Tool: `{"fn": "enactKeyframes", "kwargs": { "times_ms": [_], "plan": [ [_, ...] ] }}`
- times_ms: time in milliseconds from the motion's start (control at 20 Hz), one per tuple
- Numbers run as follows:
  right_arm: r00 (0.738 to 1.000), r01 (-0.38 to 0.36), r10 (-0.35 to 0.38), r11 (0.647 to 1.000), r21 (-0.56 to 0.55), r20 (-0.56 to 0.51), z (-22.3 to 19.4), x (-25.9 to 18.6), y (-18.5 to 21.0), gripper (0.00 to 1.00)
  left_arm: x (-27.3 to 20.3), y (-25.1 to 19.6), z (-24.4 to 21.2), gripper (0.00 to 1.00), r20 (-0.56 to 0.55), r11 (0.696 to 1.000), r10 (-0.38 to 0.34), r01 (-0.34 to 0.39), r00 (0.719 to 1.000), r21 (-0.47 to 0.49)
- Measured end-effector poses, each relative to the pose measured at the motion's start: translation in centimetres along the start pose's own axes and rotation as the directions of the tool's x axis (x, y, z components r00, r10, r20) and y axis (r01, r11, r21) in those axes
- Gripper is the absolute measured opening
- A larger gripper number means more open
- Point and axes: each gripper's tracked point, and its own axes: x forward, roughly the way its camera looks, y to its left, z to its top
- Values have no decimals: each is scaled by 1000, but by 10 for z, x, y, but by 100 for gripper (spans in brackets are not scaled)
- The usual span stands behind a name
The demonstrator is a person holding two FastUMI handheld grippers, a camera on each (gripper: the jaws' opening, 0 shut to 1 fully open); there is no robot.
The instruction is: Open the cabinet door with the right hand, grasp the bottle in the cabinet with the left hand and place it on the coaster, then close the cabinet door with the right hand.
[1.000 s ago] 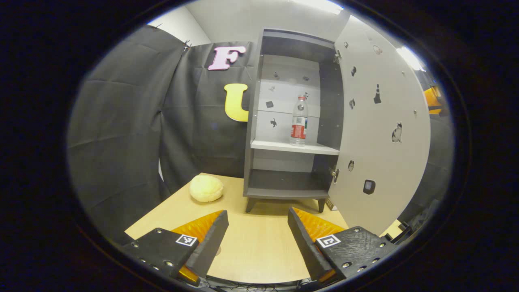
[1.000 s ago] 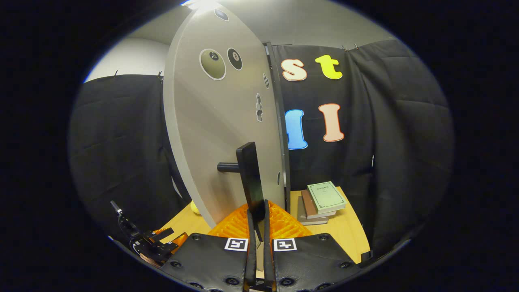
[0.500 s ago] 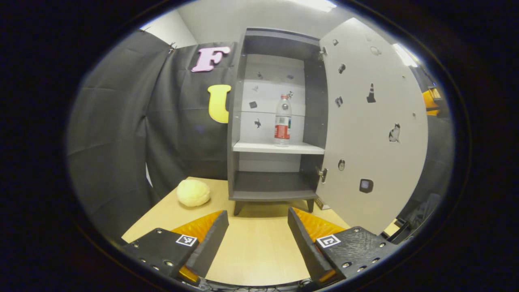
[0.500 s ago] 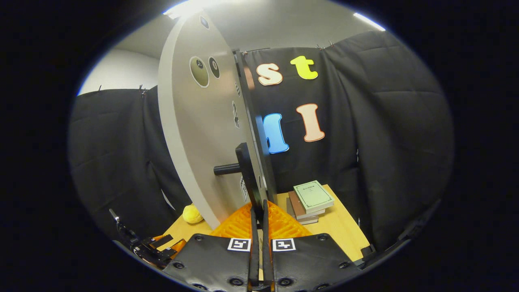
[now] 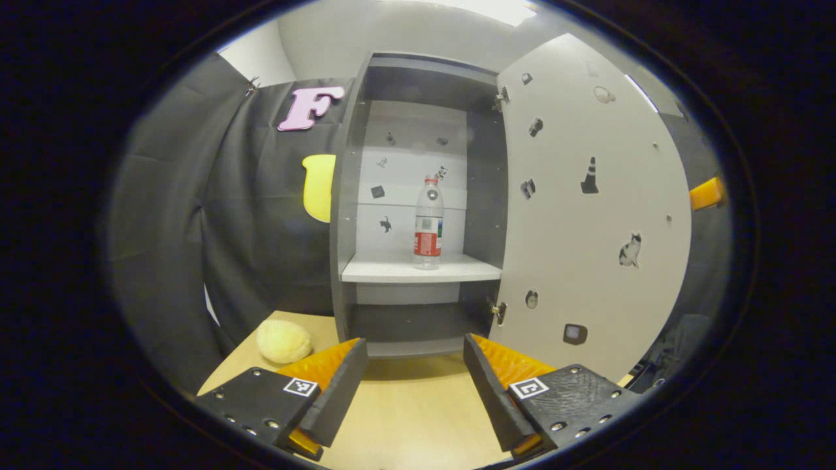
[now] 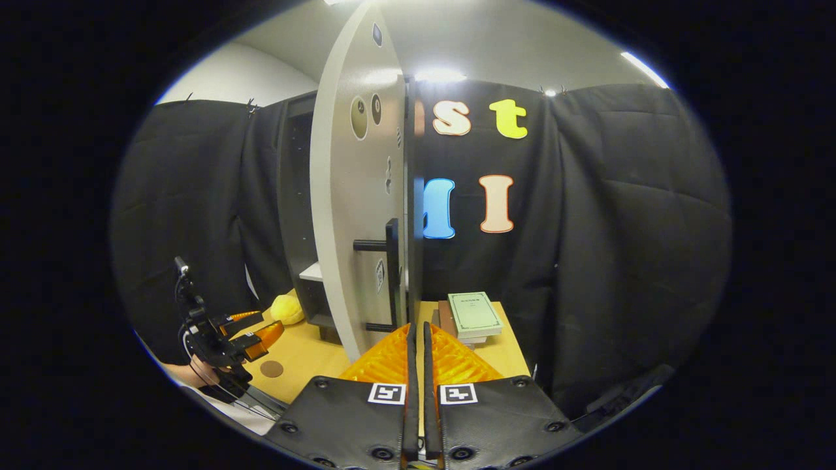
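Booth surface: pale wood tabletop (image 5: 418,418) against black cloth walls. Clear plastic bottle with red label (image 5: 428,225), upright on the white middle shelf (image 5: 392,269) of the dark grey cabinet (image 5: 346,215). Pale grey cabinet door (image 5: 588,215) swung open at right, black bar handle (image 6: 392,274) on its outer face. Left gripper (image 5: 413,365): fingers spread wide, short of the cabinet, nothing between. Right gripper (image 6: 416,339): fingers together just below the handle; contact cannot be told. Round brown coaster (image 6: 272,369), yellow plush lump (image 5: 283,341), stacked books (image 6: 471,318) on the surface.

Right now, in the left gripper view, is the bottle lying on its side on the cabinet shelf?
No. The bottle stands upright on the white shelf inside the open cabinet, cap up.
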Motion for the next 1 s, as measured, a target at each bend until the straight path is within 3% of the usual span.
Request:
{"fn": "enactKeyframes", "kwargs": {
  "times_ms": [50, 150, 200, 250, 300, 350, 400, 600, 650, 750, 800, 900, 1000],
  "plan": [
    [1000, 17, -17, 1000, 23, 7, 2, 3, -7, 1, 9, 1, 7, 90, 11, 1000, -4, 4, 1000, -4],
    [998, 63, -64, 994, 87, 8, 6, 7, -27, 3, 29, 6, 24, 87, 30, 1000, -3, 3, 1000, 9],
    [996, 88, -89, 990, 113, 2, 7, 8, -36, 6, 41, 8, 33, 91, 30, 999, -5, 4, 1000, 33],
    [994, 102, -105, 986, 129, 11, 13, 8, -44, 7, 52, 12, 40, 86, 23, 998, 4, -5, 1000, 68],
    [993, 113, -118, 984, 141, 29, 20, 14, -51, 7, 63, 13, 50, 90, 25, 995, 3, -5, 1000, 102],
    [990, 127, -134, 981, 150, 42, 26, 16, -60, 23, 76, 12, 61, 86, 31, 992, -4, 1, 1000, 123],
    [987, 143, -153, 977, 161, 53, 30, 21, -69, 31, 87, 10, 70, 87, 32, 993, -15, 11, 999, 122],
    [977, 183, -204, 952, 244, 66, 38, 40, -97, 36, 133, 3, 113, 90, 71, 997, -68, 66, 995, 33],
    [973, 190, -216, 948, 256, 77, 42, 47, -104, 44, 145, 4, 127, 90, 82, 997, -72, 71, 994, 17],
    [972, 195, -223, 944, 267, 79, 40, 58, -112, 75, 166, 3, 146, 87, 93, 996, -85, 85, 992, 1],
    [972, 200, -226, 943, 264, 68, 38, 66, -116, 84, 175, 1, 155, 87, 98, 995, -97, 97, 990, 3],
    [969, 219, -241, 939, 265, 52, 32, 79, -126, 96, 194, -2, 168, 90, 102, 993, -121, 120, 987, 15],
    [967, 220, -248, 933, 285, 65, 35, 91, -132, 97, 212, -7, 179, 87, 104, 990, -136, 133, 985, 38]
  ]
}}
